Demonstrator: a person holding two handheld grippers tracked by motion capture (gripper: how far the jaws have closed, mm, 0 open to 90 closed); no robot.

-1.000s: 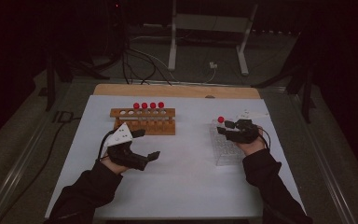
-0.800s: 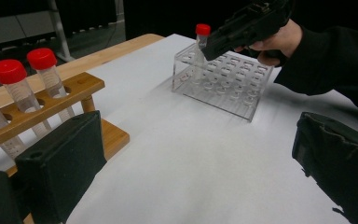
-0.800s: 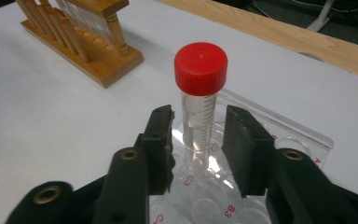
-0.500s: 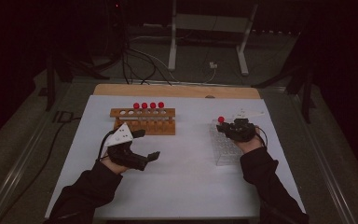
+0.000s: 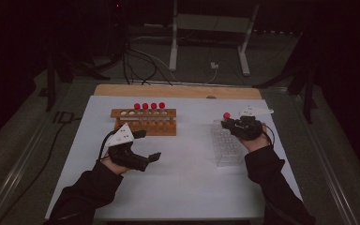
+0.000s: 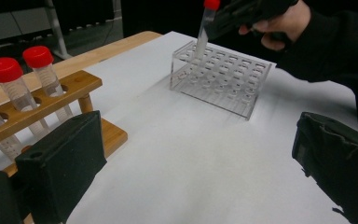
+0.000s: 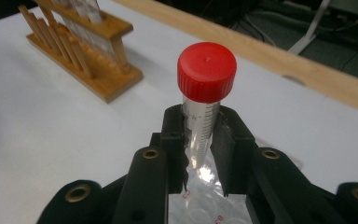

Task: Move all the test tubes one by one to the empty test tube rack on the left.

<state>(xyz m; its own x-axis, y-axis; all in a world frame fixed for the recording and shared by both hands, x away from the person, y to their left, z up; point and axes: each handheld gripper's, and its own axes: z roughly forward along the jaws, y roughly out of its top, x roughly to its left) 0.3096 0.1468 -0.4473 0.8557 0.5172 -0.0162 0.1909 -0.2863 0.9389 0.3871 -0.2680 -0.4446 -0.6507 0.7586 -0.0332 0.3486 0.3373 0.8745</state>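
On the left of the desk (image 5: 187, 178) the left gripper (image 5: 143, 159) rests low on the white surface with its jaws spread wide and nothing between them; in the left gripper view the two black jaws stand well apart over bare desk. Just beyond it stands the wooden rack (image 5: 144, 123), which holds four red-capped tubes (image 5: 149, 107) upright in its right-hand holes, while the holes toward its left end look vacant. These four appear to be the work left to do.

Farther right stands the clear plastic rack (image 5: 227, 145), a grid of many small wells, all unfilled as far as the views show. Over its far left corner the right gripper (image 5: 229, 124) has its jaws clamped on a red-capped tube (image 7: 204, 100), gripping the clear barrel just below the cap. The tube tilts slightly and its lower end reaches down into a corner well of the clear rack (image 6: 220, 79); whether it is seated at the bottom I cannot tell. So the transfer seems barely begun: one tube is at the new rack, not yet let go.

Nothing lies between the two racks; the path across is open white desk. Cables and stand legs on the floor behind are well apart from the work.
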